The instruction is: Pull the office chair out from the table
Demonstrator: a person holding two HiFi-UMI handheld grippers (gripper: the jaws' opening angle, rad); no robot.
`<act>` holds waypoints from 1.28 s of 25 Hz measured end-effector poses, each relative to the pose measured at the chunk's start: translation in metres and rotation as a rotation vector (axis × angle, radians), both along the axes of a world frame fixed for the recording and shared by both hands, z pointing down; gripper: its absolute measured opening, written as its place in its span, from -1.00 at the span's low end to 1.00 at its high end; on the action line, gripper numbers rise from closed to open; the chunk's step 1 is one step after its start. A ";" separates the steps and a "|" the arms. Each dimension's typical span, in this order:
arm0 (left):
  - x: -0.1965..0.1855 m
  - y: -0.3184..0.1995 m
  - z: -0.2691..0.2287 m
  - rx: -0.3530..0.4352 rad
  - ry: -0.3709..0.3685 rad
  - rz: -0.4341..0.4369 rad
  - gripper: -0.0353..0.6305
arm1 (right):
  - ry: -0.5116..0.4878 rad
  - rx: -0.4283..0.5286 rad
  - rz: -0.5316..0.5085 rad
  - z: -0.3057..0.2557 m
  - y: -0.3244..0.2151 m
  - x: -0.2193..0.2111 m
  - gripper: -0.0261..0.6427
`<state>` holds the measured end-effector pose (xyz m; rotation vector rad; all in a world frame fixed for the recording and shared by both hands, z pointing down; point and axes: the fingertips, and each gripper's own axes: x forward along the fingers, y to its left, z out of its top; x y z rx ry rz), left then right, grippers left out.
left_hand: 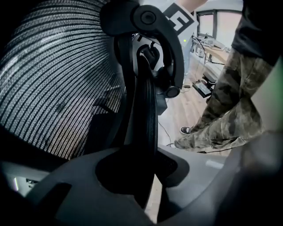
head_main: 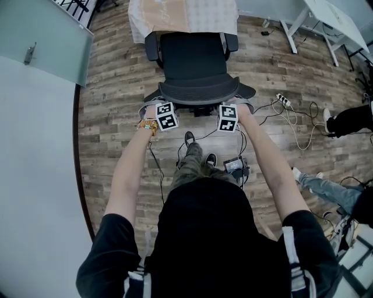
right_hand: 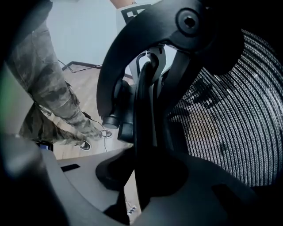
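Head view: the chair (head_main: 195, 64) stands with its seat front just at the table (head_main: 183, 17) (a pale cloth hangs over it). The chair's back faces the person. The left gripper (head_main: 165, 116) is on the left end of the chair's top edge. The right gripper (head_main: 228, 118) is on the right end. On the person's side of the chair, the person's shoes (head_main: 200, 149) are near its base. A power strip (head_main: 284, 100) and its cables (head_main: 293, 125) lie on the floor (head_main: 111, 93) to the chair's right.

Left gripper view: both jaws are closed on the thin black rim (left_hand: 147, 132) of the chair's back. The rim fills the gap between them. The mesh (left_hand: 53, 79) curves away on one side of the rim, and the person's legs (left_hand: 225, 106) show on the other side.

Right gripper view: it looks the same from the chair's other end. The jaws pinch the rim (right_hand: 143, 132), with the mesh (right_hand: 230, 128) beside it.

What could go wrong: the rim is thin and smooth, so I think a quick tug could make a jaw slip off. If one hand pulls harder, the chair may spin and not roll straight. Its wheels could snag a cable or bump the shoes. The chair's arms are close to the cloth and might drag it.
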<state>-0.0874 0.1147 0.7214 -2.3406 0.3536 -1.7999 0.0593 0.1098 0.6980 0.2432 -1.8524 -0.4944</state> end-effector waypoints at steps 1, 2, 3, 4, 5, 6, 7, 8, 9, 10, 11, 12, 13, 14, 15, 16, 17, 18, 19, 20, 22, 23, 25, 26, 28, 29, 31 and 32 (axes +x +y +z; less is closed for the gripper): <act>0.001 0.002 0.000 0.000 0.000 -0.001 -0.57 | 0.001 0.003 -0.001 0.000 0.002 0.001 -0.69; 0.001 0.005 0.000 0.001 0.001 -0.001 -0.57 | 0.000 0.000 -0.001 0.000 0.005 0.001 -0.69; 0.002 0.007 0.000 0.001 0.001 0.000 -0.57 | -0.002 -0.003 -0.002 0.000 0.008 0.001 -0.69; 0.002 0.010 0.000 0.002 0.001 0.000 -0.57 | -0.004 -0.005 -0.003 0.000 0.011 0.001 -0.69; 0.003 0.013 0.000 0.002 0.001 0.000 -0.57 | -0.003 -0.001 -0.003 0.000 0.013 0.002 -0.69; 0.003 0.015 0.000 0.003 0.001 0.001 -0.57 | 0.000 0.008 -0.003 0.001 0.015 0.004 -0.69; 0.004 0.017 -0.001 0.003 0.002 0.002 -0.57 | 0.006 0.016 -0.003 0.003 0.015 0.006 -0.69; 0.005 0.019 -0.001 0.005 0.003 0.003 -0.57 | 0.009 0.018 -0.003 0.004 0.017 0.008 -0.69; 0.005 0.021 -0.001 0.006 0.002 0.003 -0.57 | 0.008 0.017 -0.003 0.004 0.019 0.008 -0.69; 0.005 0.023 -0.001 0.008 0.001 0.003 -0.57 | 0.003 0.014 -0.003 0.002 0.022 0.007 -0.69; 0.005 0.024 0.000 0.009 0.000 0.002 -0.57 | -0.004 0.010 -0.004 0.001 0.024 0.005 -0.69; 0.005 0.025 0.000 0.011 -0.001 0.002 -0.57 | -0.009 0.006 -0.005 0.000 0.026 0.004 -0.69; 0.005 0.025 0.000 0.013 -0.003 0.002 -0.57 | -0.010 0.004 -0.004 -0.001 0.028 0.004 -0.69; 0.005 0.026 0.000 0.014 -0.004 0.002 -0.57 | -0.010 0.003 -0.003 -0.001 0.029 0.005 -0.69; 0.005 0.029 0.000 0.012 -0.004 0.002 -0.57 | -0.009 0.003 -0.003 -0.001 0.031 0.005 -0.69; 0.006 0.032 0.000 0.009 -0.004 0.002 -0.57 | -0.009 0.003 -0.003 -0.001 0.034 0.005 -0.69; 0.006 0.035 0.000 0.007 -0.003 0.003 -0.57 | -0.008 0.004 -0.003 -0.001 0.037 0.006 -0.69; 0.006 0.038 0.000 0.005 -0.002 0.003 -0.57 | -0.009 0.008 -0.004 -0.001 0.039 0.006 -0.69; 0.006 0.040 -0.001 0.003 -0.002 0.003 -0.57 | -0.010 0.011 -0.005 -0.002 0.041 0.006 -0.69; 0.006 0.042 -0.001 0.003 -0.003 0.003 -0.57 | -0.011 0.013 -0.005 -0.002 0.043 0.006 -0.69; 0.008 0.047 -0.002 0.002 -0.001 0.004 -0.57 | -0.014 0.014 -0.007 -0.001 0.048 0.007 -0.69; 0.009 0.049 -0.003 0.001 -0.001 0.006 -0.57 | -0.015 0.014 -0.007 -0.001 0.050 0.008 -0.69; 0.011 0.052 -0.004 0.001 -0.001 0.008 -0.57 | -0.015 0.013 -0.007 -0.001 0.054 0.009 -0.69; 0.010 0.053 -0.004 0.003 -0.002 0.008 -0.57 | -0.017 0.014 -0.008 -0.001 0.055 0.009 -0.69; 0.010 0.056 -0.003 0.003 -0.004 0.006 -0.57 | -0.018 0.014 -0.009 -0.002 0.059 0.009 -0.69; 0.011 0.058 -0.003 0.001 -0.004 0.007 -0.57 | -0.017 0.013 -0.008 -0.002 0.060 0.010 -0.69; 0.014 0.060 -0.005 0.004 -0.001 0.013 -0.57 | -0.015 0.012 -0.006 -0.002 0.062 0.012 -0.69; 0.013 0.062 -0.005 0.006 0.001 0.014 -0.57 | -0.015 0.013 -0.004 -0.002 0.064 0.011 -0.69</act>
